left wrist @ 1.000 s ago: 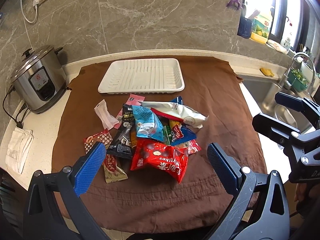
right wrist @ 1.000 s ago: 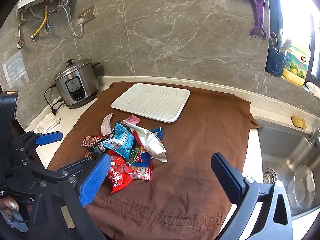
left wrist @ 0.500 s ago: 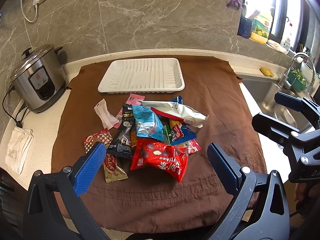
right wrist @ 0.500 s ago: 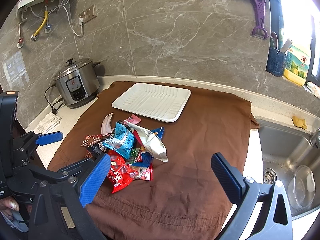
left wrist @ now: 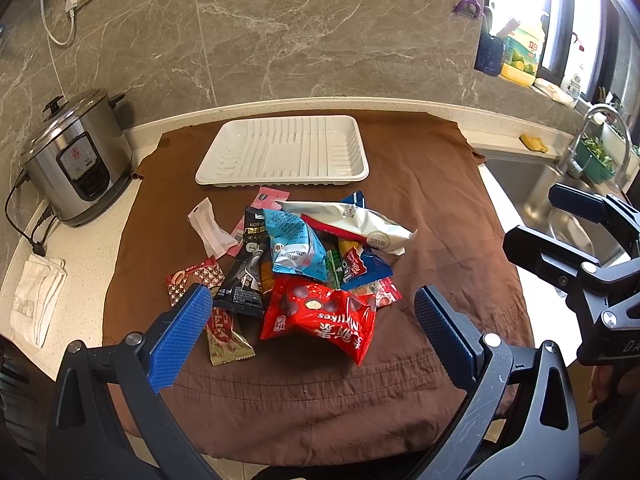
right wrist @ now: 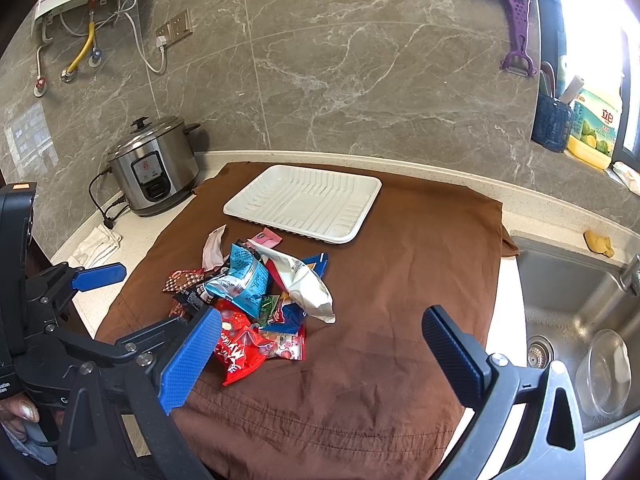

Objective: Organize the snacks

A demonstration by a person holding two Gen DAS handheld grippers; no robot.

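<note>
Hovering spread wide and holding nothing, the left gripper [left wrist: 312, 320] frames the near edge of the snack pile [left wrist: 304, 256], its blue fingers [left wrist: 180, 340] either side of the red bag [left wrist: 320, 318]. The right gripper [right wrist: 320, 344] hangs just as wide and just as empty, to the right of the pile over bare brown cloth [right wrist: 400, 280].

The pile lies on the cloth-covered table, just in front of the white tray [left wrist: 282, 152], which holds nothing yet; no sorting looks done.

The packets overlap heavily, so closing on the red bag may drag its neighbours along or pinch the loose cloth under it. The puffy, slick bags could also slip from a shallow grip.

The red bag lies with its long axis across the pile, left to right, its print upside down from the left wrist view. The white bag [left wrist: 360, 226] at the pile's far side runs long from the tray's front edge out towards the right. The black stick packet [left wrist: 246, 268] points from the tray back towards the fingers.
</note>
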